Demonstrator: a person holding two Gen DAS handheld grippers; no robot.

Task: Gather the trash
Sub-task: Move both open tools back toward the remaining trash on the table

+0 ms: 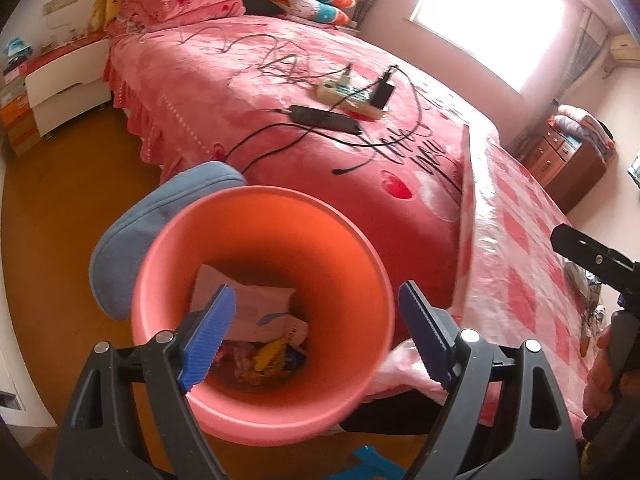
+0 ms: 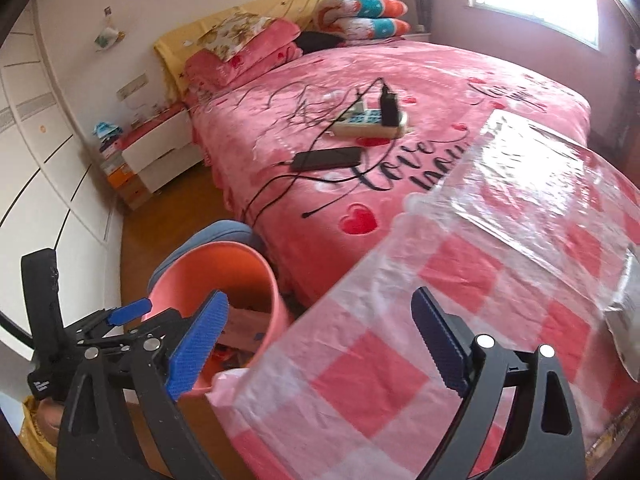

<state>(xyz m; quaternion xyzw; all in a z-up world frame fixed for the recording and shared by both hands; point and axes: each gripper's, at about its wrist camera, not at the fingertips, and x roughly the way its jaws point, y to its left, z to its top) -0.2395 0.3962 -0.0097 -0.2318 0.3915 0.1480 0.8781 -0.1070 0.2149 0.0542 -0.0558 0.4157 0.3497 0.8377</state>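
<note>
We see the left gripper (image 1: pixel 316 336) jaws spread, empty, over the round salmon-pink plastic bin (image 1: pixel 352 264) w/ paper trash inside; bin upright on floor, mouth up. Pink fleece bedspread (image 2: pixel 400 80) reads "love". Right gripper (image 2: pixel 320 344) spread, empty, above the pink-checked plastic sheet (image 2: pixel 400 340).

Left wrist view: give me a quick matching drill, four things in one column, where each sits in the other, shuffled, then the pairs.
Things:
1. paper and wrappers
2. power strip
3. blue cushion
4. checked plastic cover

Places:
A. on the pink bedspread, with a black charger plugged in
B. behind the bin, on its far side
C. spread over the tabletop beside the bed
D. at the bottom of the pink bin

Pairs: 1-D, 2-A, 3-B, 4-C
</note>
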